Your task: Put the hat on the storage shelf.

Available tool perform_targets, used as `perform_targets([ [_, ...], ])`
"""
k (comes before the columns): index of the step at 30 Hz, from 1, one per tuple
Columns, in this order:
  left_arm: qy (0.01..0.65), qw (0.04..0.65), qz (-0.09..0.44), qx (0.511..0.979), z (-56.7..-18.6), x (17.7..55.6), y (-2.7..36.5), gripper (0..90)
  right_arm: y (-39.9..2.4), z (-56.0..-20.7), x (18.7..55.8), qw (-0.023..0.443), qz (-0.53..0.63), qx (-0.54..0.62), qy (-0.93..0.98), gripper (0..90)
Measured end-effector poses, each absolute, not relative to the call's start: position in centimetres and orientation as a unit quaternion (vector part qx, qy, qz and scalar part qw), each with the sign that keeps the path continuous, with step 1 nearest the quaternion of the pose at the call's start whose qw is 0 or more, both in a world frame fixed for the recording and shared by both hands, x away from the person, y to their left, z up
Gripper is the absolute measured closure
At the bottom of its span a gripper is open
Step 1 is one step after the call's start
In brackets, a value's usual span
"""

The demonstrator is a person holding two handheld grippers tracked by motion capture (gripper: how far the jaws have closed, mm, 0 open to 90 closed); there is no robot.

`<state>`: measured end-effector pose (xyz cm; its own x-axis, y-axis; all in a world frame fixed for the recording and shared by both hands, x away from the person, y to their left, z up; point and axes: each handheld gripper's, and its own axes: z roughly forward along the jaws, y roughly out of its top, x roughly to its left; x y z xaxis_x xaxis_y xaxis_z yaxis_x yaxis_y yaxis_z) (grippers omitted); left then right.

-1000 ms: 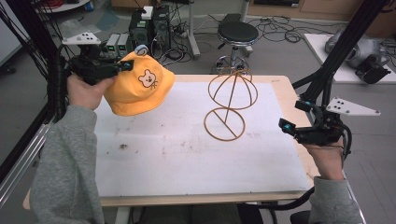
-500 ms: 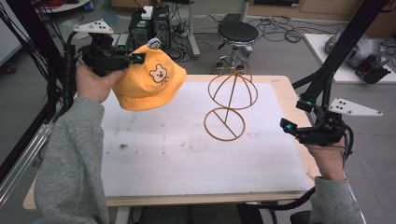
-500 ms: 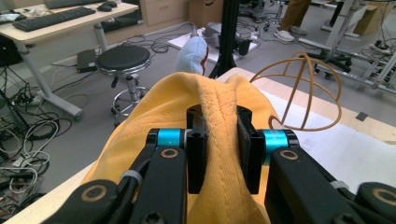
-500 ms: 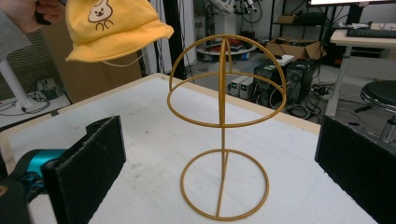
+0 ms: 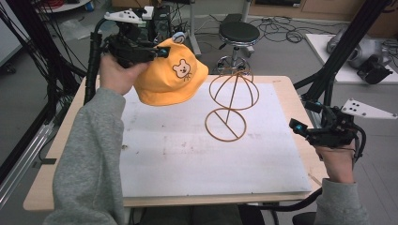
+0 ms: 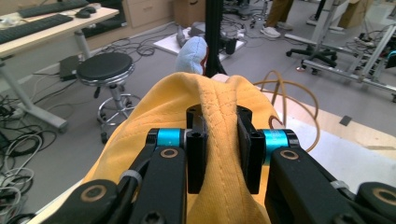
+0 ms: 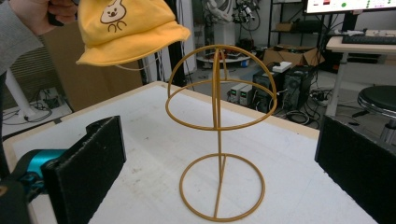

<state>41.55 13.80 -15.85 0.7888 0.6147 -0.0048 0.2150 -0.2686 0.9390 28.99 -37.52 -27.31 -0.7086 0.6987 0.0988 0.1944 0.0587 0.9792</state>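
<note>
Yellow bear hat (image 5: 171,75) hangs pinched in the left tongs (image 6: 223,148), raised beside the wire hat stand (image 5: 231,103); right tongs (image 7: 219,168) gape empty.

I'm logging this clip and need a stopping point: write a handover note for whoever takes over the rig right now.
Left gripper: jaws shut on the brim of the yellow bear hat, held in the air above the table's far left, beside the wire hat stand and not touching it.
Right gripper: jaws open, nothing in them, at the table's right edge, facing the stand.
Stand: upright on the white board, bare.
Done: hat picked up.
Left, probably: set the hat over the stand's dome and release.
</note>
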Motion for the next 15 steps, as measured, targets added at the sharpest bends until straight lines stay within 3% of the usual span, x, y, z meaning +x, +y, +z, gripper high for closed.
perform_targets([
  [15,0.244,0.559,0.164,0.775,-15.4,43.0,9.6,76.9,-37.2,-27.6,28.1,0.203,0.598,0.310,0.711,1.3],
])
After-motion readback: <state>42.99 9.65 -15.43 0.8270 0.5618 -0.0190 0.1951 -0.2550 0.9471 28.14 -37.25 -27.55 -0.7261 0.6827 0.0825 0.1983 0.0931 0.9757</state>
